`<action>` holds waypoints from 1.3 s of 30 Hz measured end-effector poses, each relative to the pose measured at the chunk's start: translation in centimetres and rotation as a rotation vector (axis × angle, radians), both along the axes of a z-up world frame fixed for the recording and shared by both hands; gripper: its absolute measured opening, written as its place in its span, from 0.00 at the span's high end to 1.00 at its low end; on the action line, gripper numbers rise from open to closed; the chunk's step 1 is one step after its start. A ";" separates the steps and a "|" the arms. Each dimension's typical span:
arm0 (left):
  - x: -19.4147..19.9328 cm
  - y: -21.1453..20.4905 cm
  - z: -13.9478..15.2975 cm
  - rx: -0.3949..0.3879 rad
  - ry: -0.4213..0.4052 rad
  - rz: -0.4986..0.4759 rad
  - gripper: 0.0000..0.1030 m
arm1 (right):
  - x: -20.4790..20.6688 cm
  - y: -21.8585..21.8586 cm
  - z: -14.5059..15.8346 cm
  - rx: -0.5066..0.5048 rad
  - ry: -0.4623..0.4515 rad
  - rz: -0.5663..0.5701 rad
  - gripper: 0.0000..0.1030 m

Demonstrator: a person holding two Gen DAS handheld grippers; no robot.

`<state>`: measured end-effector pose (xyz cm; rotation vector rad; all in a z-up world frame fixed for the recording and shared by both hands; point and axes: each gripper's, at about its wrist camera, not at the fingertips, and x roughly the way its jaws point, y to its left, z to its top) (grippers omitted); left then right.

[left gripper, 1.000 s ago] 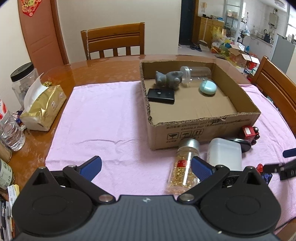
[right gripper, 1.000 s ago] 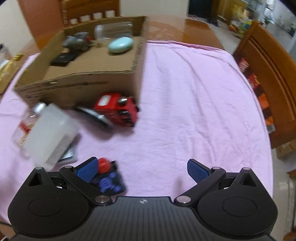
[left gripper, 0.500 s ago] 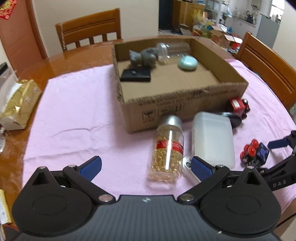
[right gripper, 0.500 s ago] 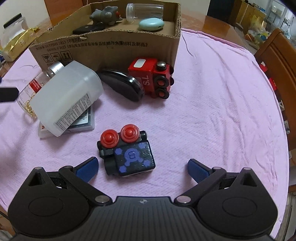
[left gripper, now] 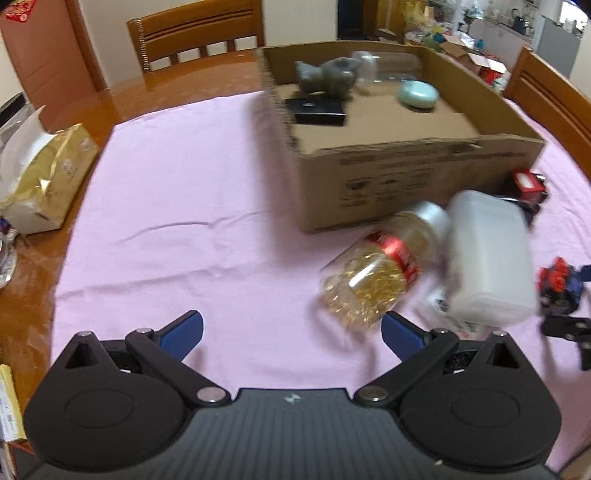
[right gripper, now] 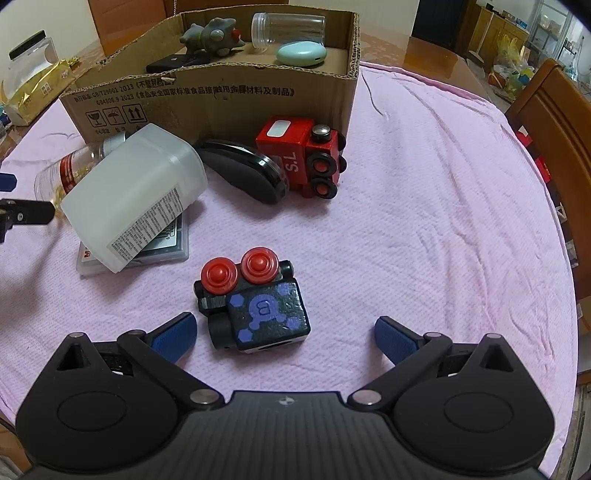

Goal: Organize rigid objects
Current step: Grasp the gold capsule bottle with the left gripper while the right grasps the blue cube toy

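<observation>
Covering most of the wooden surface (left gripper: 122,92) is a pink cloth (right gripper: 424,206), and on it sits an open cardboard box (right gripper: 221,96) holding a grey toy figure (right gripper: 212,35), a clear jar (right gripper: 291,26) on its side, a pale green case (right gripper: 301,53) and a flat black item (left gripper: 319,110). In front of the box lies a white plastic container (right gripper: 136,192), tipped over a flat clear case (right gripper: 162,247), with a bottle of gold bits (left gripper: 380,273) just beside it. A black oval object (right gripper: 243,170) touches a red toy train (right gripper: 299,155). Nearer sits a black toy block with red knobs (right gripper: 255,302), between the spread fingers of the right gripper (right gripper: 284,334), untouched. The left gripper (left gripper: 291,330) is also wide apart, gripping nothing, close to the bottle.
</observation>
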<state>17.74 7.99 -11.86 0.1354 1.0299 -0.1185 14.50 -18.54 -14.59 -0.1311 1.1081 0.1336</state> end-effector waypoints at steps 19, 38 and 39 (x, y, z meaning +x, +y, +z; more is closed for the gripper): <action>-0.6 -1.1 0.3 -0.051 -0.015 -0.055 0.01 | -0.1 0.0 0.0 0.000 -0.010 0.007 0.00; 2.0 -5.3 -0.1 -0.083 -0.047 -0.039 0.01 | -0.1 0.0 0.0 0.000 -0.008 0.008 0.00; 2.0 -5.1 -0.2 -0.078 -0.040 -0.030 0.00 | -0.1 0.0 0.0 0.000 -0.008 0.008 0.00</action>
